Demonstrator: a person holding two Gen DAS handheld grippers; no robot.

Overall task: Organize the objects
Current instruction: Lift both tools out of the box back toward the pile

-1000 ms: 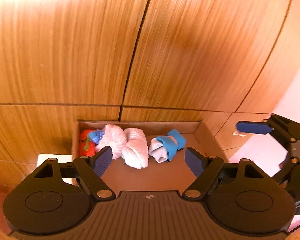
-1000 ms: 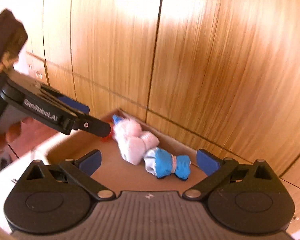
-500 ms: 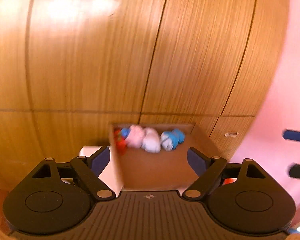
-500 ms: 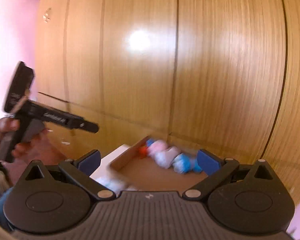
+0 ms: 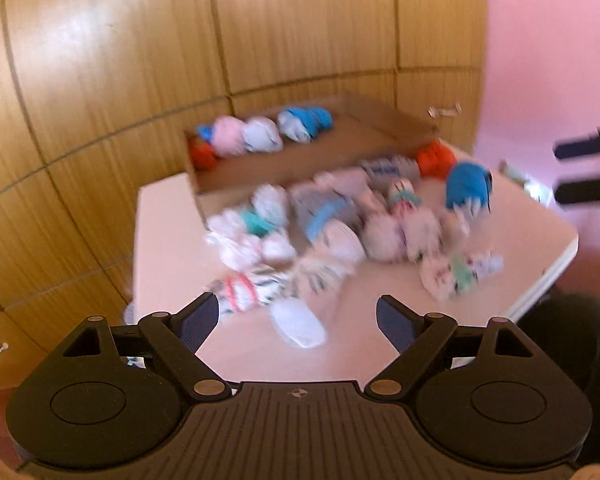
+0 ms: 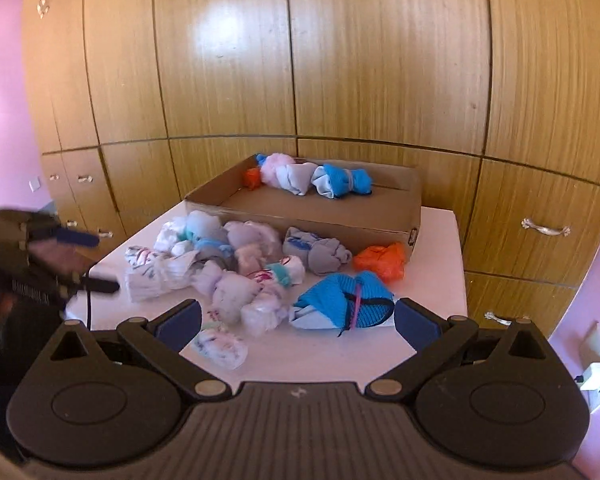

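Both the left tongs (image 5: 298, 320) and the right tongs (image 6: 298, 322) hang apart and empty above the near edge of the white counter (image 6: 440, 240). A loose heap of rolled sock bundles (image 6: 236, 268) in white, grey, orange and blue lies on the counter just in front of a shallow brown cardboard box (image 6: 380, 208). Four more rolled bundles (image 6: 308, 176) sit in a row against the box's far wall, before tall wooden cupboard doors (image 6: 380, 60).

Both wrist views look down from opposite sides onto one sock-strewn table (image 6: 440, 240).
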